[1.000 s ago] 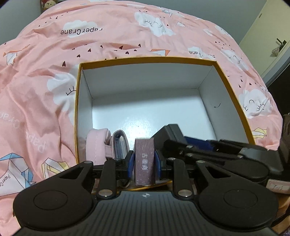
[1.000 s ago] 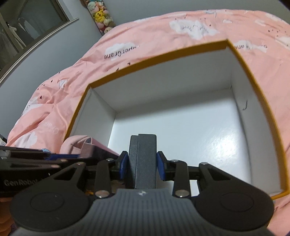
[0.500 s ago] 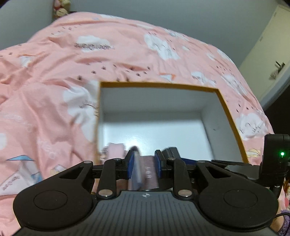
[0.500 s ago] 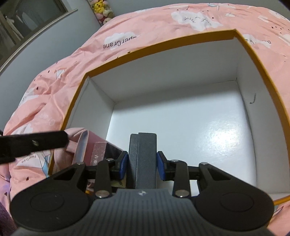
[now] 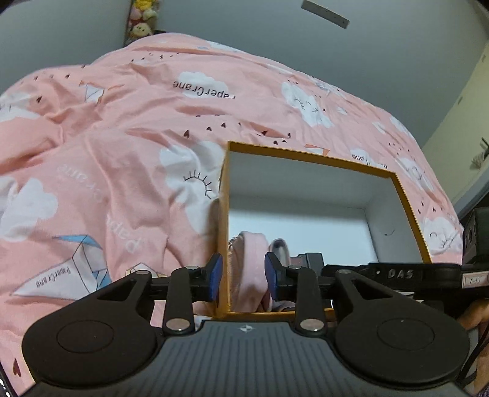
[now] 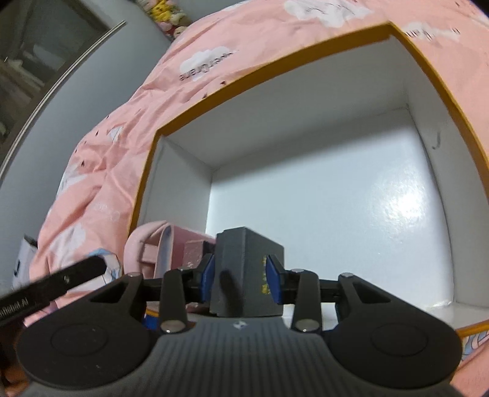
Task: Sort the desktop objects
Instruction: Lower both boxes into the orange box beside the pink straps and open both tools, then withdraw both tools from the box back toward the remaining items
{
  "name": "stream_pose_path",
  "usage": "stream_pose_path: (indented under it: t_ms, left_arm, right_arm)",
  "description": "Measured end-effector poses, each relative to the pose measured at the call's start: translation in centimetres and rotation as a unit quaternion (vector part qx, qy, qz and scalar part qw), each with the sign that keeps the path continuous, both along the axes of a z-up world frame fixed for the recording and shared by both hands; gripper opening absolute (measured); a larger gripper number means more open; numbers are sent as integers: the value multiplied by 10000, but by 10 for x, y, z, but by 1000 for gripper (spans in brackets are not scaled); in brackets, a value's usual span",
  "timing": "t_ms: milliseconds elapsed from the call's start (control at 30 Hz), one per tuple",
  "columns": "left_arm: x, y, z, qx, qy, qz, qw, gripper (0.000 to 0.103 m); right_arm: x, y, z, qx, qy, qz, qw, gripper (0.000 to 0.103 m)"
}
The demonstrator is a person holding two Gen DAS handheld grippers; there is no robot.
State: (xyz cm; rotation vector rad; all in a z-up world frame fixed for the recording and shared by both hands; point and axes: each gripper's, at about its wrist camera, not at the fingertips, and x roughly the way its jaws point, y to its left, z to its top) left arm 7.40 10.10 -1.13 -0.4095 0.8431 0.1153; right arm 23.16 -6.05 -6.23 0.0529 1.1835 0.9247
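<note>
An orange-rimmed white box lies on the bed. In its near left corner lie a pink pouch and a small mauve box. My left gripper hovers over the box's left wall; its jaws are opening and nothing is pressed between them. My right gripper is low inside the box with a dark grey box between its pads. That box sits twisted, one corner toward the camera. The right jaws are opening, though the pads still touch its sides.
The box rests on a pink quilt printed with clouds. Most of the box's white floor is bare. The left gripper's finger crosses the right wrist view at lower left. Plush toys sit by the far wall.
My left gripper has let go of the mauve box in the box's near left corner, opened and drawn back to the left. The grey box has twisted between the right pads.
</note>
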Motion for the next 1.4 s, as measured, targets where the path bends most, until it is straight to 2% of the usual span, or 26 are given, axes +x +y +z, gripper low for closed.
stream_pose_path:
  t_ms: [200,333,400,500,600,733,933,1033,1100,1300,1400]
  left_arm:
    - [1,16,-20,-496,223,137,9984,34]
    - [-1,21,-30,-774,287,158,9965,34]
    - [-1,22,-32,-892,289,138,9955,34]
    - [-1,20,-34,-884,300,142,9955,34]
    - [-2,19,-33,-853,267,160,9959,34]
    - [-5,12,-25,-458,121,172,9987,34]
    - [-18,-2,-6,141,-239,166,9995,34]
    - [-27,-12,3,487,-440,80,9978,34]
    - [-32,-20,8,628,-561,-69,9964,34]
    - [-49,-36,17,719,-690,-459,9940,34]
    - [-58,-43,16,732,-659,-617,9932,34]
  right_arm:
    - [9,1,-8,38,327,-206,9992,40]
    - [8,9,-12,-81,359,-172,9992,35]
    - [8,11,-16,-78,514,-95,9986,32]
    - [13,15,-20,-104,885,50,9960,31]
    - [17,15,-22,-84,1030,109,9946,29]
    - [18,12,-25,-49,1096,67,9939,30]
    - [2,6,-6,106,415,300,9986,33]
    - [-15,-4,14,330,-170,425,9984,41]
    - [-27,-14,27,496,-569,415,9963,41]
    - [-60,-55,56,958,-1472,219,9842,42]
    - [-80,-74,63,998,-1921,248,9760,47]
